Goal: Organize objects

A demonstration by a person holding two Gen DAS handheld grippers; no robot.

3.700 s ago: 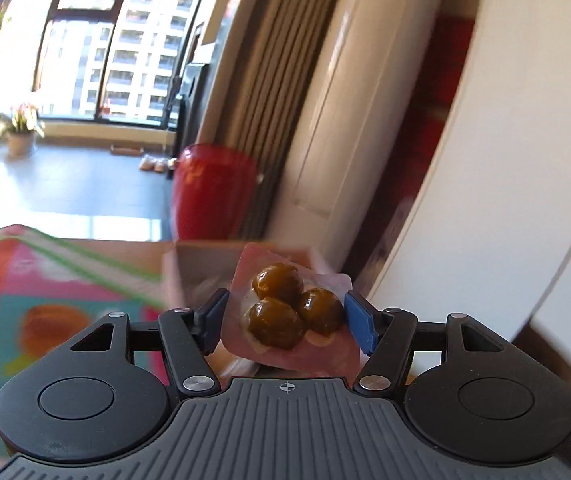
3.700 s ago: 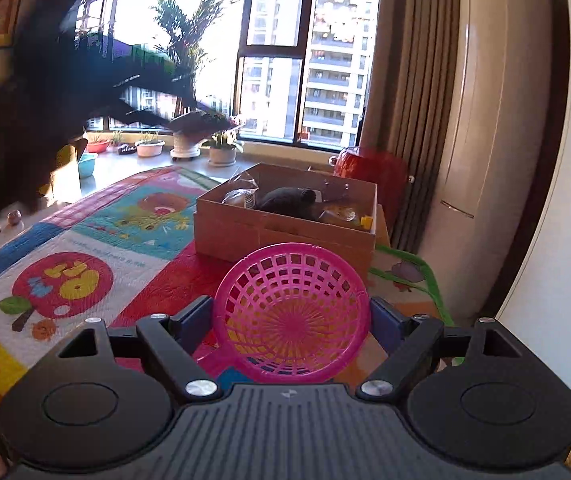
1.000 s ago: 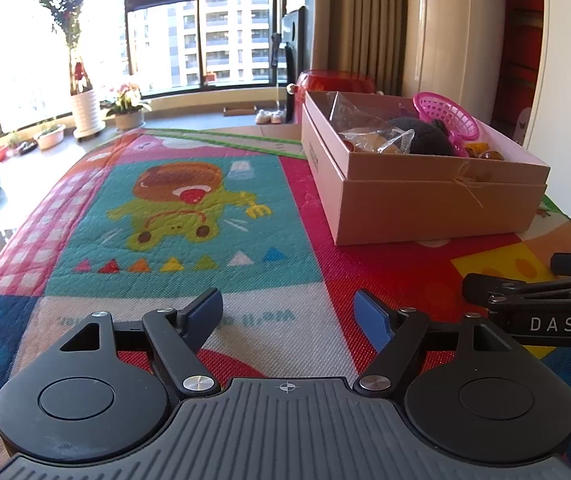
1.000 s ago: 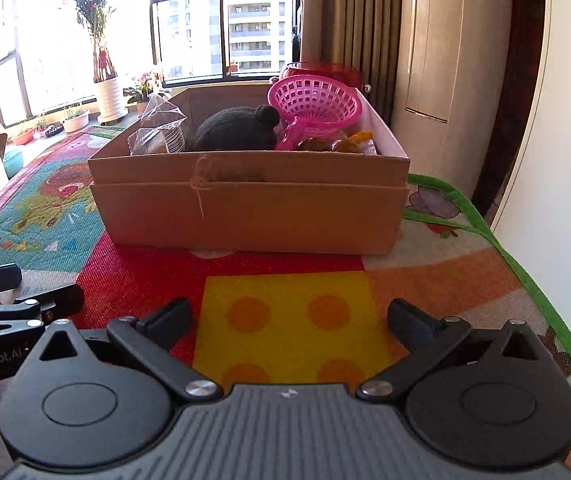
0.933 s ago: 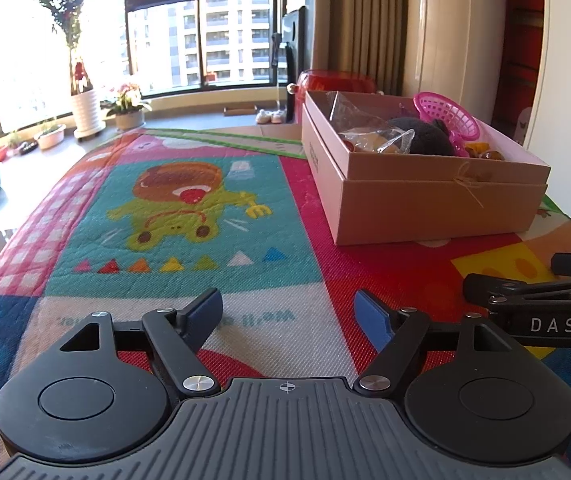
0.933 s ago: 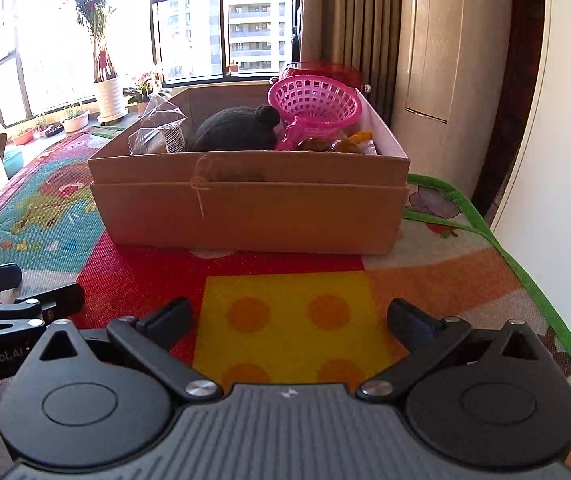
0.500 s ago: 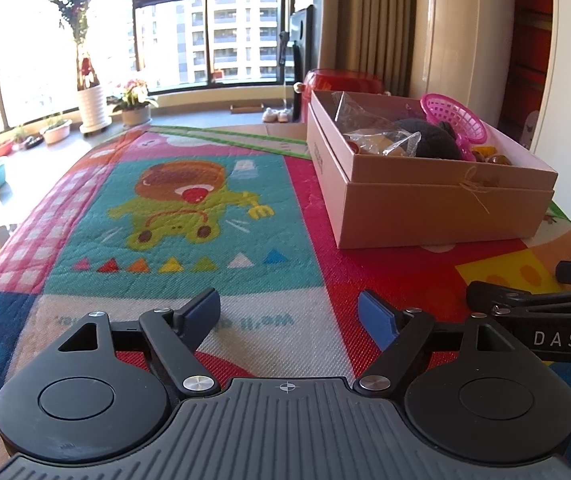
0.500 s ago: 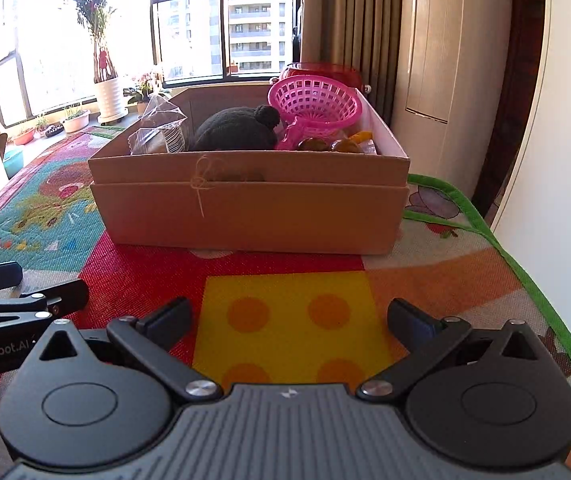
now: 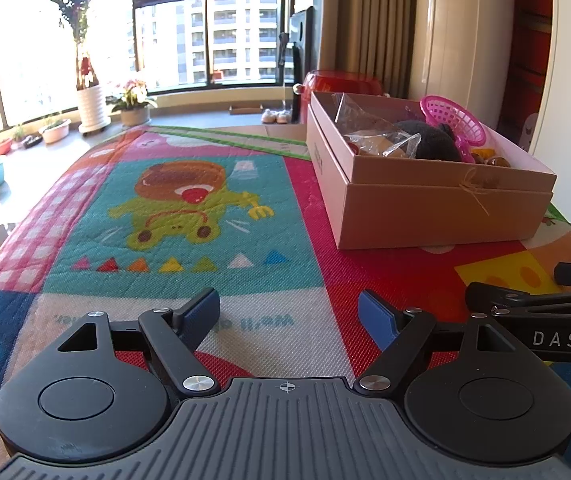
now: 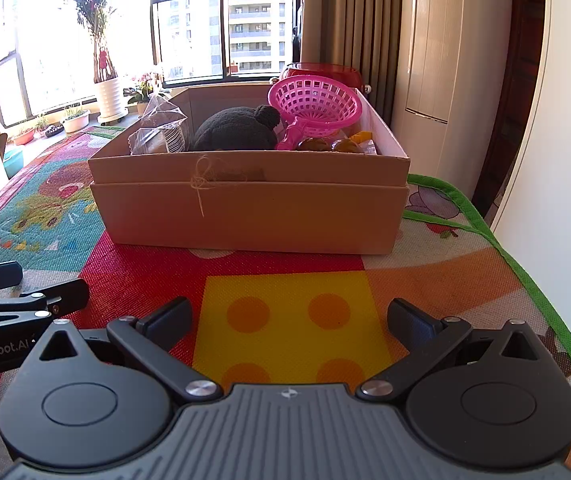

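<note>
Since earlier frames, snack pack and pink basket gone from jaws, both now in box. Left hand-held gripper [image 9: 289, 314] wide open, empty, low over colourful mat [image 9: 189, 216]. Right hand-held gripper [image 10: 289, 320] likewise spread wide, nothing between pads, above yellow patch. Cardboard box [image 10: 253, 208] ahead on mat, holding pink basket [image 10: 315, 106], dark plush [image 10: 237, 130], clear bag [image 10: 161, 128], brown-ball snack pack [image 10: 327, 145].

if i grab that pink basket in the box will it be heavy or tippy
The pink basket is open plastic mesh, so probably light and fairly stiff. It already leans tilted on other items, and its bowl looks rounded, so it may tip or roll once set down.
</note>
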